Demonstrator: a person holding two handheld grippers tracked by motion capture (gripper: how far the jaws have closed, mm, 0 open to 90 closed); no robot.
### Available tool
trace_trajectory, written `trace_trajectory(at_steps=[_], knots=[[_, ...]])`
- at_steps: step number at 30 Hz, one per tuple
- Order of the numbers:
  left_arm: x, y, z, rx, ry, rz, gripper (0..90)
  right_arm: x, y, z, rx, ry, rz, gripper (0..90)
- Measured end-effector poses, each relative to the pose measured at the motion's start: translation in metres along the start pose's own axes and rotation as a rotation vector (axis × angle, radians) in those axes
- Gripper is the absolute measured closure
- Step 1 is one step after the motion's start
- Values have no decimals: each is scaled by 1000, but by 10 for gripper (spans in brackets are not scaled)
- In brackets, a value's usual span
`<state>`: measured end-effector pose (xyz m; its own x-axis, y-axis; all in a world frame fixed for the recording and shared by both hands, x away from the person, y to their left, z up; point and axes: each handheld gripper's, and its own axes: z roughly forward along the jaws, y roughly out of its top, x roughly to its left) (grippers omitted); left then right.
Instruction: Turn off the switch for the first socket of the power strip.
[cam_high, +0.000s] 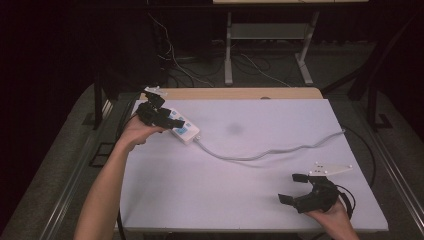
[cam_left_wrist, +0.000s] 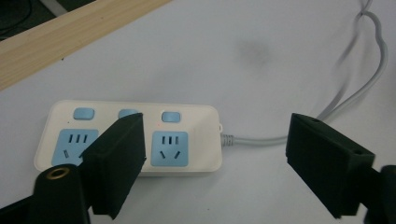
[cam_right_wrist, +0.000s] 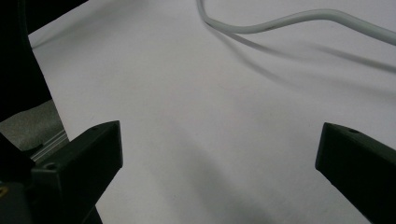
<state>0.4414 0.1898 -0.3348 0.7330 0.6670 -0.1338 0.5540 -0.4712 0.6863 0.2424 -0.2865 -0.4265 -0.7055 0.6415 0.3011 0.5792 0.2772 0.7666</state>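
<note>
A cream power strip with blue sockets and blue switches lies flat at the far left of the white table. Its grey cable snakes right across the table to the right edge. My left gripper hovers right over the strip, open. In the left gripper view, one jaw covers the strip's middle socket and the other stands past its cable end; the left gripper holds nothing. My right gripper is open near the front right corner, over bare table. The right gripper view shows the cable farther off.
A wooden strip borders the table's far edge. A faint grey smudge marks the white surface near the middle. Beyond the table stand a desk frame and loose floor cables. The front edge lies just under the right hand.
</note>
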Motion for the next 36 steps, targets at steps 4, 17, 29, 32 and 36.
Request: trace_trajectory(at_steps=[4, 17, 29, 32, 36], knots=[[5, 2, 1, -3, 15, -11, 267, 0, 0, 0, 2, -1, 3, 4], [18, 0, 13, -22, 70, -64, 614, -1, -1, -2, 1, 6, -5, 4], [28, -2, 27, -24, 73, -97, 838, -1, -1, -3, 9, 9, -14, 4], [28, -1, 30, -31, 79, -104, 886, -1, -1, -3, 9, 8, -16, 4], [28, 0, 35, -34, 80, -107, 892, -1, -2, -3, 10, 7, -17, 4]])
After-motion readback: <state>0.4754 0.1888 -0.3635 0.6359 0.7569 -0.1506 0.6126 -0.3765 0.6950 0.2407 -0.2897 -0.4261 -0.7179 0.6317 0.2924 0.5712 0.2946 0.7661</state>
